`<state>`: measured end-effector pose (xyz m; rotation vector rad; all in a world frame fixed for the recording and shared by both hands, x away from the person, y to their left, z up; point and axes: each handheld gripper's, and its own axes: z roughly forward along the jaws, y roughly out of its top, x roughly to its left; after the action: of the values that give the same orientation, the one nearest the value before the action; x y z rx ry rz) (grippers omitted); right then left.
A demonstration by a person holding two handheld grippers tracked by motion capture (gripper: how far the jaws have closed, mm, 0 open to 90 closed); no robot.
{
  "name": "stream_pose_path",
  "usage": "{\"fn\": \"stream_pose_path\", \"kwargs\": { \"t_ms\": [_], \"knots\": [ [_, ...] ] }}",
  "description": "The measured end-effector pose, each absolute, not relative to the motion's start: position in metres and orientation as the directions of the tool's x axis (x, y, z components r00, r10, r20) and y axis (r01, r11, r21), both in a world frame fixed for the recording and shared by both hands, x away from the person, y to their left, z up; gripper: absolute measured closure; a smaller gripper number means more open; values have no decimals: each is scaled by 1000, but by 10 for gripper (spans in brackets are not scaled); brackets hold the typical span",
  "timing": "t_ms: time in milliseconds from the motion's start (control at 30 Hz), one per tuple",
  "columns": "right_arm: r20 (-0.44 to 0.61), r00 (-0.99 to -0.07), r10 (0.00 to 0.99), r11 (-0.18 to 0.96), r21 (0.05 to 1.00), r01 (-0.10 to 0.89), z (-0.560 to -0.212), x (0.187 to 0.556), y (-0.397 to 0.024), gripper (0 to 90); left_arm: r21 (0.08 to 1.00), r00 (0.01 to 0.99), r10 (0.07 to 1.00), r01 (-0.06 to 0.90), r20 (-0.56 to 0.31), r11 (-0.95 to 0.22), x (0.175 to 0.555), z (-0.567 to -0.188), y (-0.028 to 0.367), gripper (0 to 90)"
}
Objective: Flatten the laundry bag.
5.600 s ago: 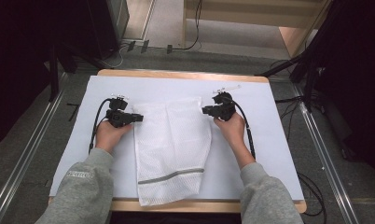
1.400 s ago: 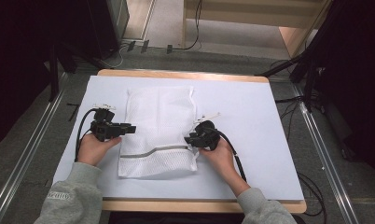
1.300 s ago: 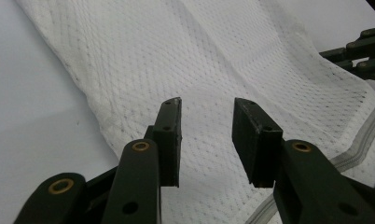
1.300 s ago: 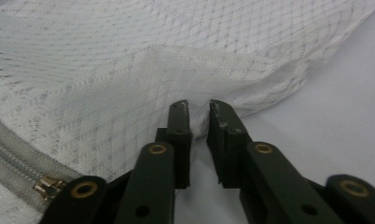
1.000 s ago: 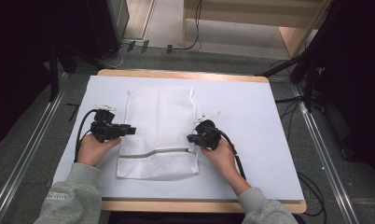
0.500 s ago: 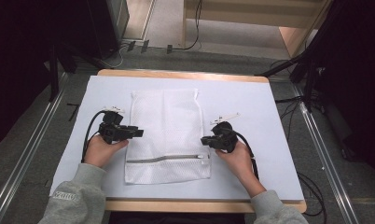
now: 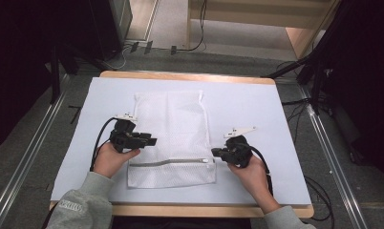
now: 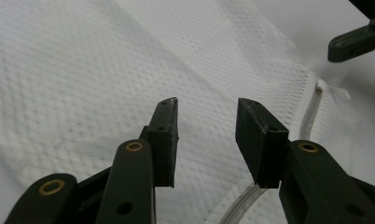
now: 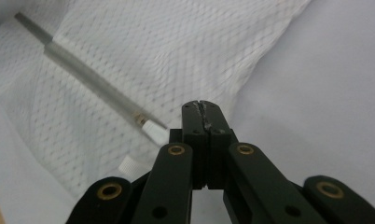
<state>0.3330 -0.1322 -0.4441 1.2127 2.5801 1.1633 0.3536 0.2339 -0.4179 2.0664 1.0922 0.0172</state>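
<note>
High view: the mesh laundry bag (image 7: 170, 138) lies flat mid-bench. Right claw (image 7: 217, 151), clamped shut empty, sits by the zipper pull (image 7: 207, 161); left claw (image 7: 151, 141), half-open, should pin the mesh while the zipper is drawn.

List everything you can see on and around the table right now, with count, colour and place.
mesh bag: one, white, flat on the sheet at mid table, zip end nearest the person
zip: one, grey, across the bag's near end, its white pull at the right end
sheet: one, pale lilac-white, covering the tabletop
table: one, light wood edge showing at far and near sides
cables: several, black, on the grey floor beyond the table
left tongs: black, open over the bag's left edge, nothing between them
right tongs: black, shut, beside the zip pull
sleeves: two, grey, bottom edge
</note>
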Motion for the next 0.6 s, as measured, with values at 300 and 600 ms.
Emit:
{"fn": "stream_pose_path", "kwargs": {
  "t_ms": [300, 600],
  "knots": [
    [254, -702, 665, 449, 615, 648, -465, 330, -122, 900, 659, 688, 657, 652, -308, -374, 348, -412, 205, 567],
    [267, -707, 655, 453, 611, 650, -466, 324, -113, 900, 652, 724, 621, 631, -300, -421, 347, -416, 186, 541]
  ]
}}
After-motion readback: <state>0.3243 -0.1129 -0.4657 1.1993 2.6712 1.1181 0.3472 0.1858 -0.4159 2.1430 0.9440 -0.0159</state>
